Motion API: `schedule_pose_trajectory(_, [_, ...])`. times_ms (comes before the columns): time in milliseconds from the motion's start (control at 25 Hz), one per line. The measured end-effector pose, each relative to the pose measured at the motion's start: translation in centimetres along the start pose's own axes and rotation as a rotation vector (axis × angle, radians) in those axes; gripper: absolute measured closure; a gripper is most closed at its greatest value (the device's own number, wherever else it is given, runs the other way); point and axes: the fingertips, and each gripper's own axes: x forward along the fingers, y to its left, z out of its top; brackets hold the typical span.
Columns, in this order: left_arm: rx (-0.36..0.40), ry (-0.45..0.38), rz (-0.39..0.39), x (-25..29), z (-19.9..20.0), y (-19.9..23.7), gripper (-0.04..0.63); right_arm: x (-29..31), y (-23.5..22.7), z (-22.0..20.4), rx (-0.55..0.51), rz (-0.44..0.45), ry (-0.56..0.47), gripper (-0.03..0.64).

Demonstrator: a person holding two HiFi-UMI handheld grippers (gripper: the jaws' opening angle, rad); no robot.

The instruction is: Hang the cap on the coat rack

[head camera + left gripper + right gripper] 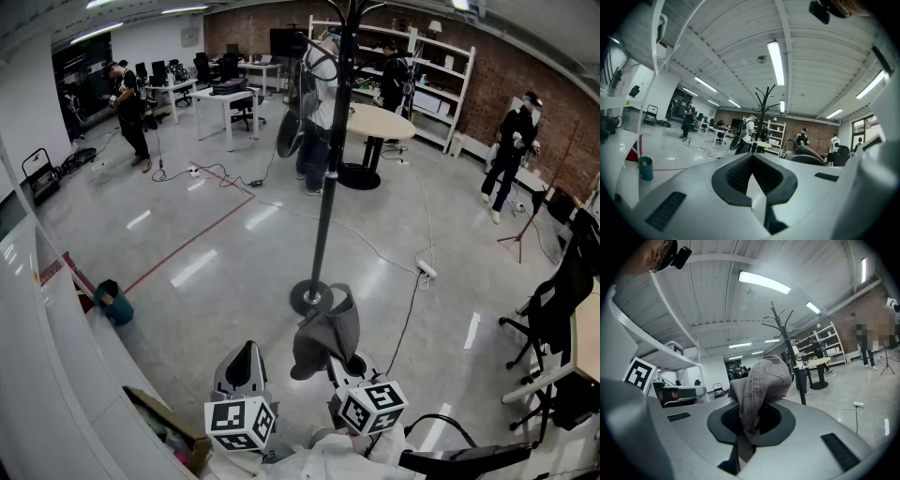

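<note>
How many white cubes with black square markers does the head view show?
2. The left white cube is near the bottom edge, left of centre; the right white cube is beside it, below the grey fabric cap.

Grey left tool (246, 351) — checkered marker cube (241, 422).

Clear floor surrounds coat rack (323, 187) in busy workshop.
From the camera wearer, its pole stands at 12 o'clock; white shelving (37, 356) crowds 9 o'clock, an office chair (553, 309) sits at 2, a cable (411, 309) trails at 1.
</note>
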Motion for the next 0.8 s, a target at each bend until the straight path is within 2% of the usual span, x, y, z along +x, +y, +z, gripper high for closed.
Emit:
schedule_pose_trajectory(280, [0.001,0.049,-0.007,0.4,-1.1,0.6,0.612,0.7,0.5,-0.4,-0.001,0.004,0.007,0.595])
schedule_pose_trajectory(800, [0.025,0.05,-0.028,4.7,-0.9,0.3,0.612,3.7,-2.3,0.1,0.007,-0.007,-0.007,0.595])
